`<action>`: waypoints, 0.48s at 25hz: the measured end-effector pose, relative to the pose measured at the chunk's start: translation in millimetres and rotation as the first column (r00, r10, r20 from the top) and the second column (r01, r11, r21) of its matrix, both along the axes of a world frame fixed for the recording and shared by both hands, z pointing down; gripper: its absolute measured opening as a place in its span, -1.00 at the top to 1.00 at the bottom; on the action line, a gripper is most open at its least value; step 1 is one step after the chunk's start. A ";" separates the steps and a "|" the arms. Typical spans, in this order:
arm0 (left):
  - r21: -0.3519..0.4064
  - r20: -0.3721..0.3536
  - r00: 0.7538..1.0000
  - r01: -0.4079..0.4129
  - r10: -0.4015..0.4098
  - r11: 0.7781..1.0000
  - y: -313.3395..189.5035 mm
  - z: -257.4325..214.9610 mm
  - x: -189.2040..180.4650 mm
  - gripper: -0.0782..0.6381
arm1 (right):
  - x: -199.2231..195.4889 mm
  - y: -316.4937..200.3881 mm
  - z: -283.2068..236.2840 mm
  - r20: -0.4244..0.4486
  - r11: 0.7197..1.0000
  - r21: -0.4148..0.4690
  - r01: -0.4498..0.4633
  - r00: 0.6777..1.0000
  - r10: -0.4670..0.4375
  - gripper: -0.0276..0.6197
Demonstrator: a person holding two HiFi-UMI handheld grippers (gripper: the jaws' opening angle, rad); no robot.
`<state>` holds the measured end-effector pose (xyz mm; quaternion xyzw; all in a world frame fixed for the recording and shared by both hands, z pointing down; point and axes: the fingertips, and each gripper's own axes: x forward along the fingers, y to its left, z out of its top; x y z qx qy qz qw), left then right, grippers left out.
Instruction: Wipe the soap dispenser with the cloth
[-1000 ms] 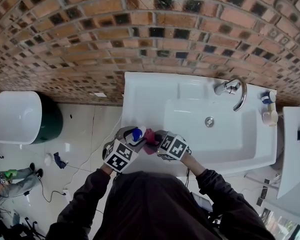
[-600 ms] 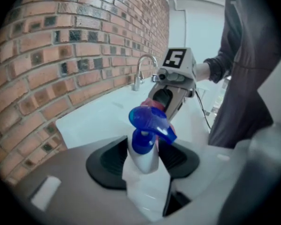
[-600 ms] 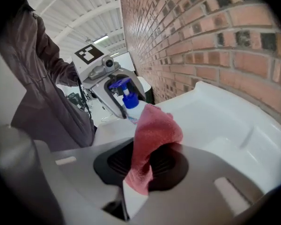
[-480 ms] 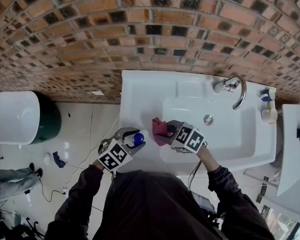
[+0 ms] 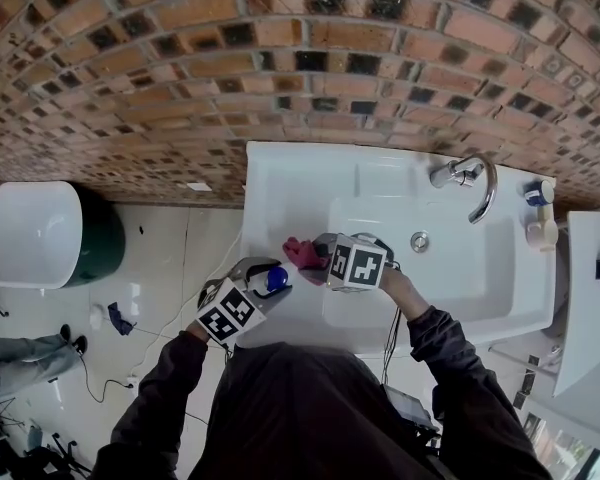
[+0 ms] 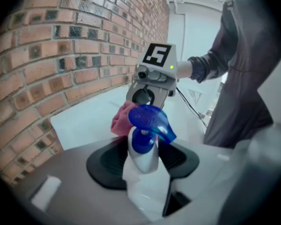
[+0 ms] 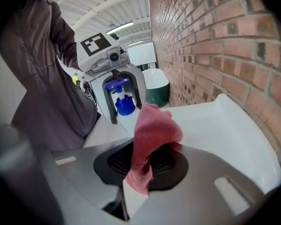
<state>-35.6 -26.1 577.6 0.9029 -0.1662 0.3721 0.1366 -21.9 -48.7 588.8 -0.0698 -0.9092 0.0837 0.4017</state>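
My left gripper (image 5: 263,280) is shut on the soap dispenser (image 5: 274,278), a white bottle with a blue pump head, over the sink's front left corner. In the left gripper view the bottle (image 6: 141,165) stands upright between the black pads. A pink cloth (image 5: 302,253) is pinched in my right gripper (image 5: 315,258), just right of the dispenser and a small gap away. In the right gripper view the cloth (image 7: 152,135) sticks up from the shut jaws, with the dispenser (image 7: 123,102) and the left gripper beyond it. Behind the pump head the left gripper view shows the cloth (image 6: 121,121).
The white sink (image 5: 280,183) stands against a brick wall (image 5: 180,68), with a chrome faucet (image 5: 470,183) at the back right and small bottles (image 5: 540,218) at its right end. A white-lidded green bin (image 5: 35,233) stands on the tiled floor to the left.
The cloth was against the dispenser a second ago. My right gripper drew it away to the right over the basin, then came back left and rolled. The left gripper hardly moved.
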 end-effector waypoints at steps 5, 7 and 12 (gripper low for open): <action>-0.010 -0.002 1.000 0.007 -0.007 1.000 1.1 0.9 -0.5 0.19 | -5.5 3.6 50.1 -0.155 0.996 0.055 0.076 0.986 -0.067 0.70; -0.010 -0.007 1.000 0.012 -0.012 1.000 0.5 1.0 -0.6 0.19 | -9.4 0.0 53.6 -0.179 0.995 0.082 0.058 0.983 -0.043 0.70; 0.000 0.008 0.998 0.055 -0.055 0.998 -0.1 4.6 -1.2 0.18 | -8.2 -3.0 40.9 -0.142 0.995 0.097 -0.037 0.989 0.050 0.70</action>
